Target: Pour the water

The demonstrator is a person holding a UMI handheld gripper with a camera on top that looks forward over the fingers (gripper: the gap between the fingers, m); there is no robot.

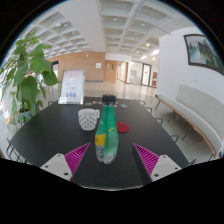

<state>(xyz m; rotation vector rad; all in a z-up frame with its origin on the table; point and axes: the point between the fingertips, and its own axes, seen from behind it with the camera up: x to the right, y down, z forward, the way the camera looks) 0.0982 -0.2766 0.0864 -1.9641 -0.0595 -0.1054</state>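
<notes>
While the gripper [105, 158] is spreading released, a green bottle [107, 128] is standing upright between its fingers on the bench [45, 125], a white cup [88, 119] sitting just left of the bottle

**One forward-looking view from the gripper**

The single camera rides on the gripper [108, 160] and looks ahead along its two fingers, low over the dark table [50, 130]. It sits near the table's closer end, close to the green bottle [107, 130], facing down its length toward the hall beyond. There is no second view sharing the scene.
</notes>
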